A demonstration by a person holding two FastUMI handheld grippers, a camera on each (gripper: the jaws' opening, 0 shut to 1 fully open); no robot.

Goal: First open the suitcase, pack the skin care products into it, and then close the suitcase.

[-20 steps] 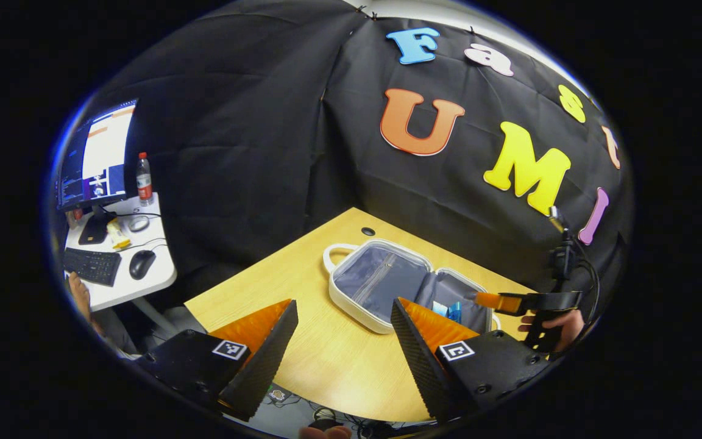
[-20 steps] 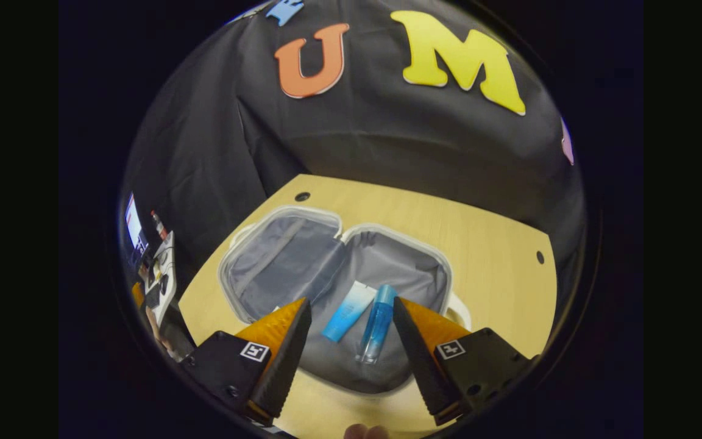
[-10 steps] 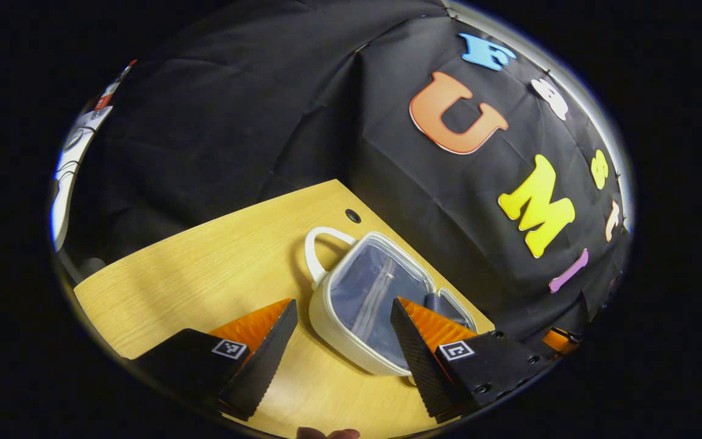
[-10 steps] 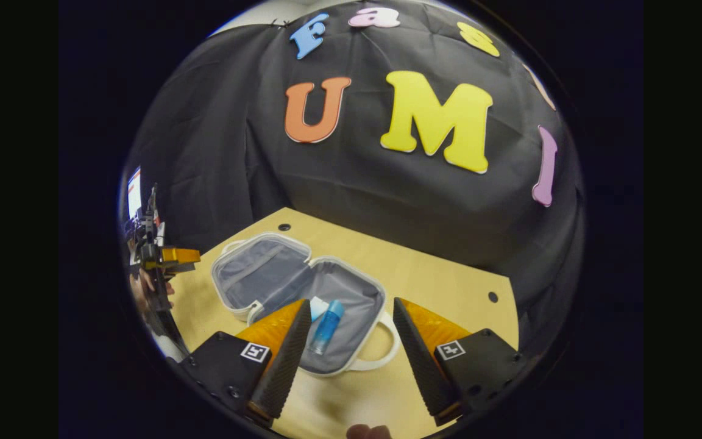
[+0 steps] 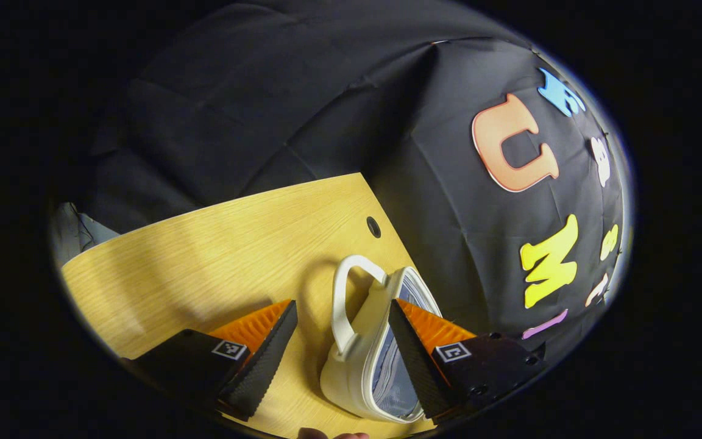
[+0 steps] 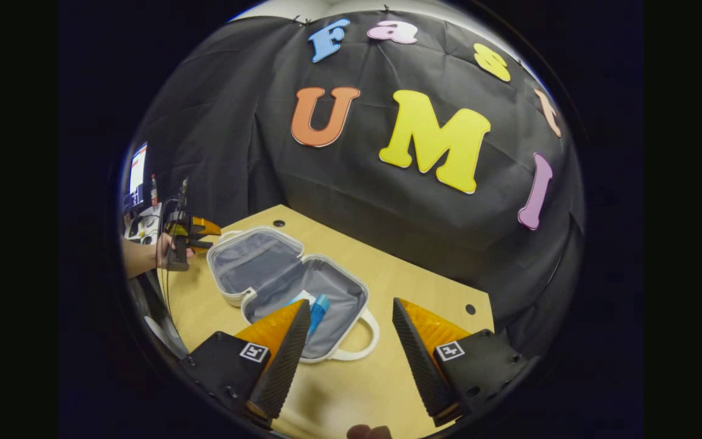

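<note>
The suitcase [image 6: 290, 286] lies open at lower centre on the table [image 6: 424, 292], a blue bottle [image 6: 319, 306] already inside, so only closing looks left. Left gripper [image 5: 342, 332] spread around the lid's edge, right gripper [image 6: 348, 332] spread, empty

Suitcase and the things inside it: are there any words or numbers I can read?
None can be read.
suitcase: no writing shows on its lining or rim.
blue bottle: any label is too small to read.
square marker: a black-and-white pattern, not words.
</note>
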